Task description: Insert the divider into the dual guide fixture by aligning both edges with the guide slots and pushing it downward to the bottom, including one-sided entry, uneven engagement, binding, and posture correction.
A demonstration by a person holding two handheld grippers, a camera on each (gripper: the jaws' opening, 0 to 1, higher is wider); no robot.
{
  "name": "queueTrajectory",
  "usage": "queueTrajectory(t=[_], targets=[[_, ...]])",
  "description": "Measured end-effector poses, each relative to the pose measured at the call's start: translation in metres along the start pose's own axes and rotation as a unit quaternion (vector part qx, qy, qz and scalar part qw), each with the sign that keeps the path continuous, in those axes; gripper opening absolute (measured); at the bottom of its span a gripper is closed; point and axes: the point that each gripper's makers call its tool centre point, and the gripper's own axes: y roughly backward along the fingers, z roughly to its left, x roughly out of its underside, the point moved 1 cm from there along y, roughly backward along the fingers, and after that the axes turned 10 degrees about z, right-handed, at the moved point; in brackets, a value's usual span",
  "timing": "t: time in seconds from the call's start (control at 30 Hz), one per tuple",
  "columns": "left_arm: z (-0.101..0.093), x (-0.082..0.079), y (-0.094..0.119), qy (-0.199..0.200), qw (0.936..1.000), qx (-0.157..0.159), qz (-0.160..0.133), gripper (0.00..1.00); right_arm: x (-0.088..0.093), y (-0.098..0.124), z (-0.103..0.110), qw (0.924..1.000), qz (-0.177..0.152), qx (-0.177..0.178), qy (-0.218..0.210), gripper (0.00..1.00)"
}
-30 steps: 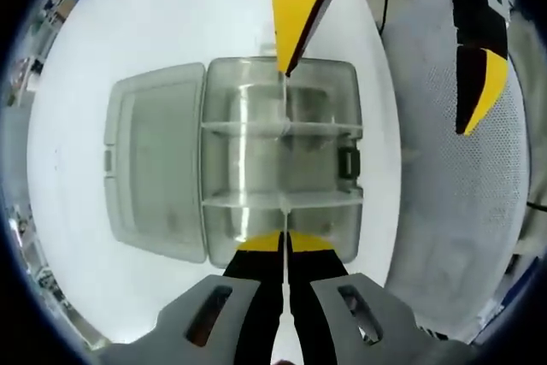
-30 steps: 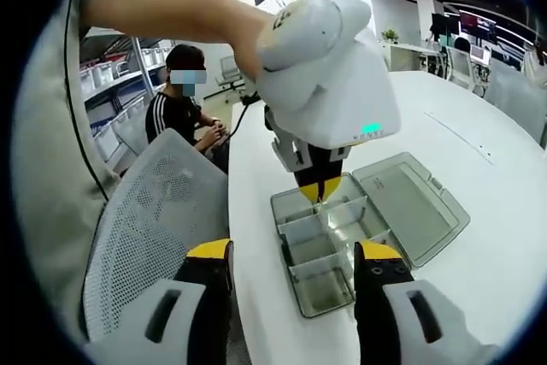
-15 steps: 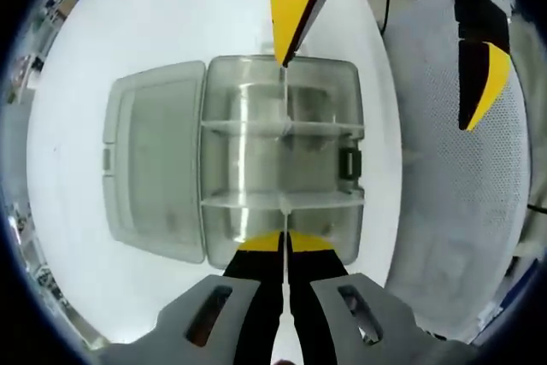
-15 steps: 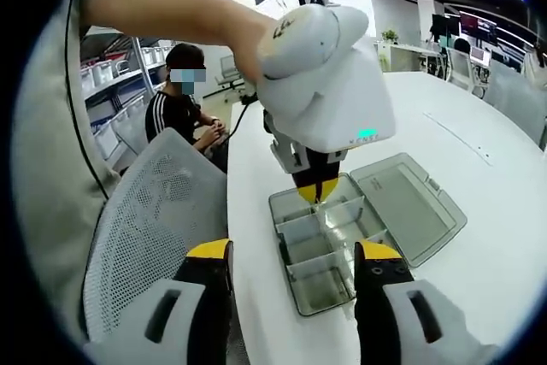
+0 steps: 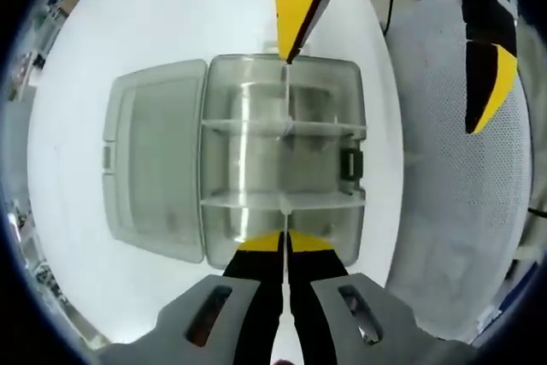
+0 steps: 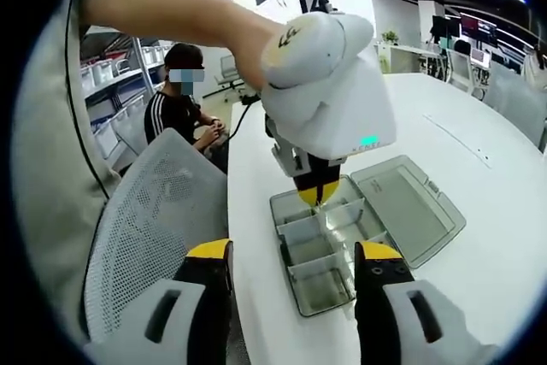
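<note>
My left fingers [image 5: 284,242] are pinched tight on the clear divider [image 5: 285,138], which stands upright down the middle of the open clear fixture box [image 5: 282,160] on the white surface [image 5: 171,14]. My right fingers [image 6: 291,267] are wide apart with nothing in them, just past its far end.

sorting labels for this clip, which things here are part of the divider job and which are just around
Job:
- clear divider, pinched edge-on
- left gripper, shut on it
- compartment box with cross walls
- right gripper, open, held back from the box

Just around:
- box's open lid
- white table
- mesh chair
- seated person
</note>
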Motion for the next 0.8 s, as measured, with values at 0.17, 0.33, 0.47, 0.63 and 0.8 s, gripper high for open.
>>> queueTrajectory(t=[0.17,0.33,0.47,0.63,0.8], targets=[[-0.0001,0.0002,0.0002,-0.003,1.0,-0.006,-0.004,0.0,-0.0011,0.001,0.0009,1.0,-0.001,0.002,0.0,0.54],[0.0001,0.0006,0.0005,-0.001,0.9999,-0.009,-0.011,0.0,-0.0011,0.0016,0.0018,1.0,-0.002,0.003,0.001,0.55],[0.0002,0.0008,0.0007,0.002,0.9998,-0.01,-0.019,0.0,-0.0004,0.003,0.0032,1.0,-0.001,0.005,0.001,0.55],[-0.0001,0.0027,0.0016,0.014,0.9994,-0.012,-0.029,0.01,-0.0016,0.0046,0.0036,1.0,-0.003,0.007,0.002,0.55],[0.0004,0.0048,0.004,0.022,0.999,-0.013,-0.037,0.05,-0.002,0.0048,0.0052,1.0,-0.003,0.007,0.003,0.55]])
